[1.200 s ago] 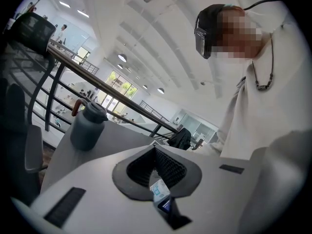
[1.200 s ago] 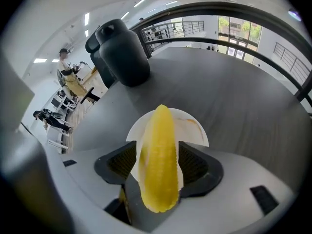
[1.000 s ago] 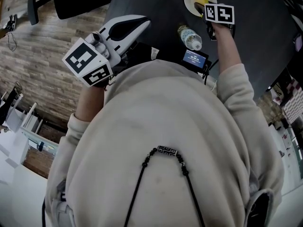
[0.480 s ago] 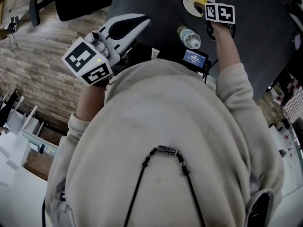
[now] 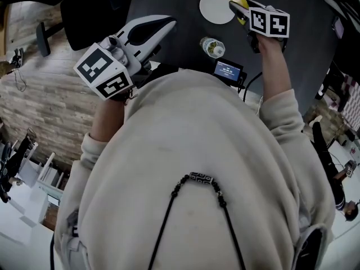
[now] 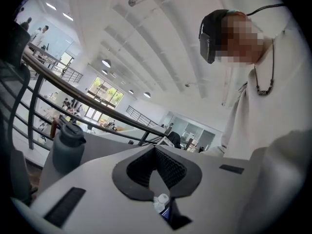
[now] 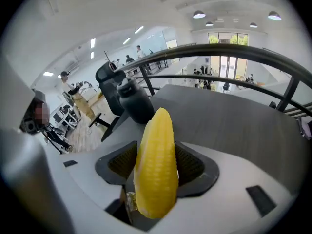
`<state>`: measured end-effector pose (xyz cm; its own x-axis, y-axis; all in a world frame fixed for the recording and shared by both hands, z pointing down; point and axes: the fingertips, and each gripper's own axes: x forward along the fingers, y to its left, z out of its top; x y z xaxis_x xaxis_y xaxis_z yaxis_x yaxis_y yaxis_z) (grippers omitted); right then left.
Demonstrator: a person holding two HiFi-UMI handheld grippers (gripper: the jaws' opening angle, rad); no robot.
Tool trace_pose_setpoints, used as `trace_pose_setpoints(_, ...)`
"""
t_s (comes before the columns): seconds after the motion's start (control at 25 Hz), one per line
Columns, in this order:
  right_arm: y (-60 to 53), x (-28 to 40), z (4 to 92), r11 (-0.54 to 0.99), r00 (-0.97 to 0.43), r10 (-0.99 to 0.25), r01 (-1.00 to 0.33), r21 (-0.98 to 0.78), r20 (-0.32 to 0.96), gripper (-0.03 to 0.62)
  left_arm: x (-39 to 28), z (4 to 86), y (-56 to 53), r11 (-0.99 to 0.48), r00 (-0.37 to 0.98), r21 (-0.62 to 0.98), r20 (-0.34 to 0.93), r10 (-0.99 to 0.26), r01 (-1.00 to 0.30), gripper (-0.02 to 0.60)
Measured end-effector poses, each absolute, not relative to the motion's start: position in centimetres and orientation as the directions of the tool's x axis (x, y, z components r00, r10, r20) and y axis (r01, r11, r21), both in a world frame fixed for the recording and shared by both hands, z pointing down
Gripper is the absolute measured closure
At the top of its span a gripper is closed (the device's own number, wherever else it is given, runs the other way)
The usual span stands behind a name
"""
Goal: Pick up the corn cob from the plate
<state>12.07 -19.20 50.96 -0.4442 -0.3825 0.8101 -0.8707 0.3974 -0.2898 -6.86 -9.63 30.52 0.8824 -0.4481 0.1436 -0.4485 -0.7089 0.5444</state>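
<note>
Corn cob [image 7: 156, 165], yellow and long, is clamped between the jaws of the right tongs [image 5: 239, 7], its tapered end poking out past the jaw tips. It is off the plate, at the far right of the scene

At the near left, the left tongs [image 5: 169, 22] are held up at the near edge of the dark surface [image 5: 304, 55], over the wooden floor [image 5: 50, 106]. Their jaws are together at the tips with nothing between them, and the marker cube sits on the end nearest the person

Further right and far across the surface lies the white plate [image 5: 216, 7], round and bare. Nearer the person, a clear water bottle [image 5: 212, 47] lies on the surface. Just right of it, at the near edge, is a small device with a lit blue screen [image 5: 228, 70]

Right of the plate, the cob shows in the head view just beside the plate's right rim, ahead of the right tongs' marker cube. In the right gripper view a dark flask [image 7: 134, 104] stands on the surface beyond the cob
</note>
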Motion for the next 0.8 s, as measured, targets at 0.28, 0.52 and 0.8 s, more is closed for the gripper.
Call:
trace_pose_setpoints(0.28, -18.4, 12.7, 37.9, 0.386, -0.487, -0.565, -0.87, -0.307, 0.666, 0.339, -6.0, 27.3, -10.3, -0.787, 0.925, 0.496, 0.107, -0.364, -0.367, 0.575)
trace_pose_setpoints(0.52, -16.0, 12.1, 29.9, 0.438, -0.549, -0.686, -0.836, -0.332, 0.478, 0.339, -4.8, 27.1, -10.1, -0.839, 0.949, 0.447, 0.099, -0.298, -0.31, 0.575)
trace_pose_setpoints(0.8, -12.8, 11.5, 21.8, 0.492, -0.579, -0.757, -0.81, -0.32, 0.303, 0.339, -4.0, 25.2, -10.1, -0.886, 0.967, 0.39, 0.071, -0.244, -0.252, 0.575)
